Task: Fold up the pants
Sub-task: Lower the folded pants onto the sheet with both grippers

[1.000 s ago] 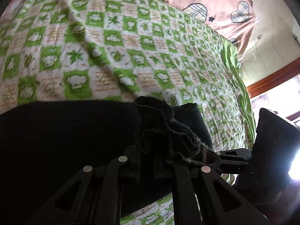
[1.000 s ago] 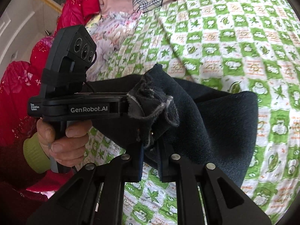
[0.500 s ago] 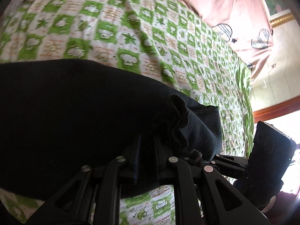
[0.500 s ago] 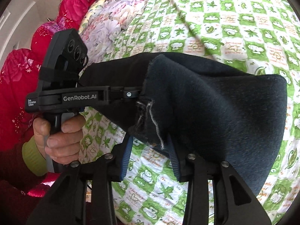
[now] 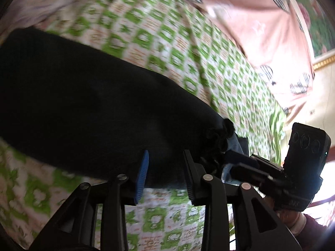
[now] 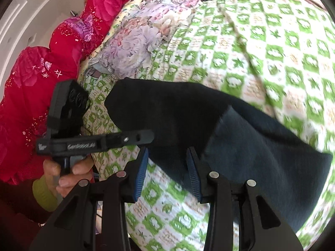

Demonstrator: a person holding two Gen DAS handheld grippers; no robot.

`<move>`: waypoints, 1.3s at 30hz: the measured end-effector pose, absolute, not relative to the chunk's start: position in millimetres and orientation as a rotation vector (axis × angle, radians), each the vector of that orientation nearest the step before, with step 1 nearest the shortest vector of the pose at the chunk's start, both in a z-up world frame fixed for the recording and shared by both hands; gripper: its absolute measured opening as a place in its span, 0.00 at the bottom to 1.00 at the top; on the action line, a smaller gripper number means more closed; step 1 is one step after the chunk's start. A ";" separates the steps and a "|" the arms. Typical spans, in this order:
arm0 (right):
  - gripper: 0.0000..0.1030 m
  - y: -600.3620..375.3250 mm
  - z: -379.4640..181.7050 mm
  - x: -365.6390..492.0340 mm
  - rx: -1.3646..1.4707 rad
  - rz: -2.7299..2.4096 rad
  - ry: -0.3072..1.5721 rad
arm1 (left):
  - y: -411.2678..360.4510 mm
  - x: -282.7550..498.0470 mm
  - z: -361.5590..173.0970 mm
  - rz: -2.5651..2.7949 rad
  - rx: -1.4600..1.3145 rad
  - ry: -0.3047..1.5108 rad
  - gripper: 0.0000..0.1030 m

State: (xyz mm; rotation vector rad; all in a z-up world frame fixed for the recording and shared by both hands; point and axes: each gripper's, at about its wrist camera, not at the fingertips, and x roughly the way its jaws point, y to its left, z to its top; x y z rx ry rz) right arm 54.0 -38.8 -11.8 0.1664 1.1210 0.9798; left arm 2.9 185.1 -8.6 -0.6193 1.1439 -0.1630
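Release has just happened: both claws, left (image 5: 165,171) and right (image 6: 167,173), pinched the pants (image 5: 94,108) a second ago and have just been opening — now part-open, gripping nothing. Pants lie folded on the checked bed (image 6: 272,62), so this fold looks laid. Pink sheet (image 5: 251,31) behind.

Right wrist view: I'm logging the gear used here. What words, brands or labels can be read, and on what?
"GenRobot.AI": white print on the side bar of the left gripper, blurred but legible.
Small white mark left of it on the same bar: too blurred to read.
Orange marks on the green checked bedsheet: too small to read.
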 end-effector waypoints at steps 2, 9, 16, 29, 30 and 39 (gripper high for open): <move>0.39 -29.1 -10.6 58.7 0.150 0.991 1.121 | 198.5 -6.1 -7.3 -0.114 -0.643 1.128 0.34; 0.39 15.7 -8.9 75.7 0.077 1.051 1.139 | 245.3 -35.6 -8.7 0.028 -0.708 1.097 0.36; 0.40 64.5 -8.1 94.8 -0.002 1.108 1.150 | 290.8 -62.5 -13.5 0.200 -0.756 1.063 0.37; 0.41 151.9 -10.8 129.4 -0.139 1.210 1.168 | 342.3 -73.2 -31.1 0.332 -0.893 1.059 0.46; 0.41 159.4 -12.1 131.2 -0.155 1.218 1.168 | 344.8 -71.8 -33.4 0.334 -0.901 1.064 0.46; 0.41 227.9 -23.5 150.6 -0.317 1.305 1.181 | 357.0 -52.8 -48.7 0.369 -0.951 1.067 0.47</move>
